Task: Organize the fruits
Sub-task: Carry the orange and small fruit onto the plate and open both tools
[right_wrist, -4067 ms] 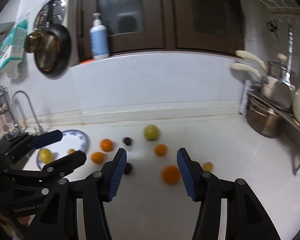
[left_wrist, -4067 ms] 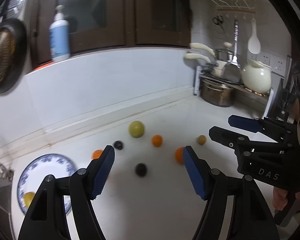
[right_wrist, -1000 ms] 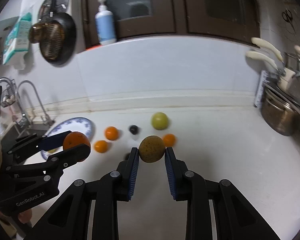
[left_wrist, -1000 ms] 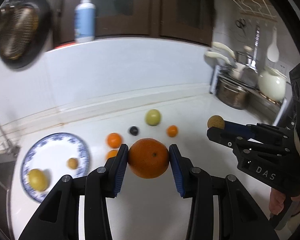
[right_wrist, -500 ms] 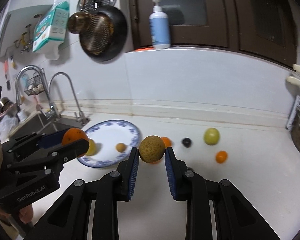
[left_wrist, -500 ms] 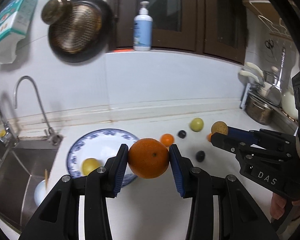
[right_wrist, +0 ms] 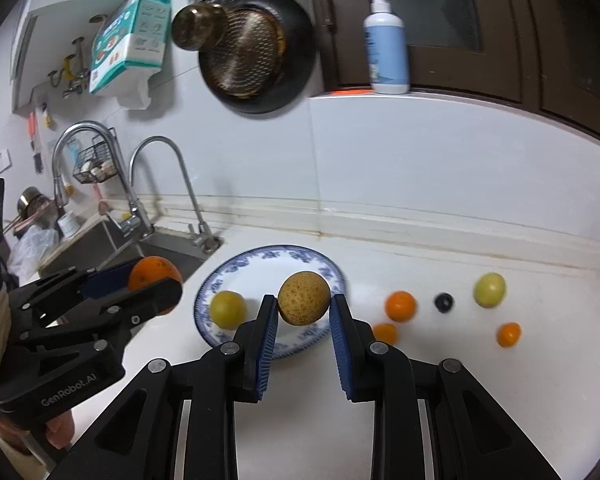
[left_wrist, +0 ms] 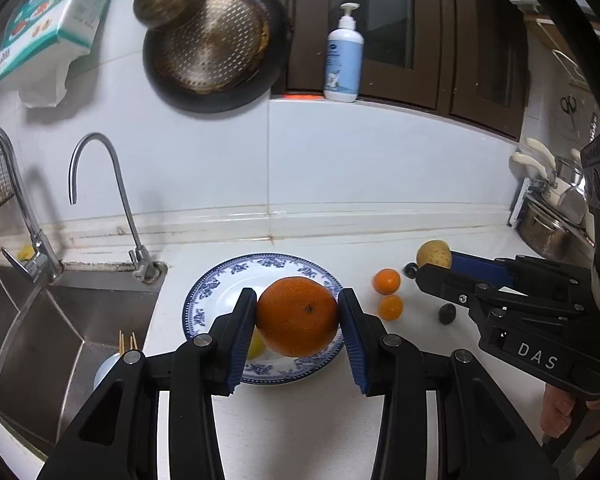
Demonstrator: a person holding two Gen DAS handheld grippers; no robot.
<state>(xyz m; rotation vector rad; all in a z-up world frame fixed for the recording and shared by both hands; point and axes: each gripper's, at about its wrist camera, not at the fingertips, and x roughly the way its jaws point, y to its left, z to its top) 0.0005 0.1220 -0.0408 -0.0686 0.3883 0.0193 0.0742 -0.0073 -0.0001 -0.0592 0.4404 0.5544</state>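
Observation:
My left gripper (left_wrist: 297, 318) is shut on a large orange (left_wrist: 297, 316) and holds it above the blue-patterned white plate (left_wrist: 219, 280). My right gripper (right_wrist: 304, 300) is shut on a speckled yellow-brown fruit (right_wrist: 304, 298), held above the same plate (right_wrist: 308, 258). A yellow fruit (right_wrist: 227, 309) lies on the plate's left side. On the counter to the right lie two small oranges (right_wrist: 400, 306) (right_wrist: 384, 333), a third orange (right_wrist: 508, 335), a dark plum (right_wrist: 444, 302) and a green-yellow fruit (right_wrist: 489, 289). Another dark fruit (left_wrist: 446, 313) shows in the left wrist view.
A steel sink (left_wrist: 39, 320) with two faucets (left_wrist: 99, 200) lies left of the plate. A pan (left_wrist: 215, 48) hangs on the wall. A pump bottle (left_wrist: 344, 60) stands on the ledge. Pots (left_wrist: 548, 216) stand at the far right.
Both grippers have swung left with their fruits, from over the scattered fruit to above the plate. The plate now sits centred under both.

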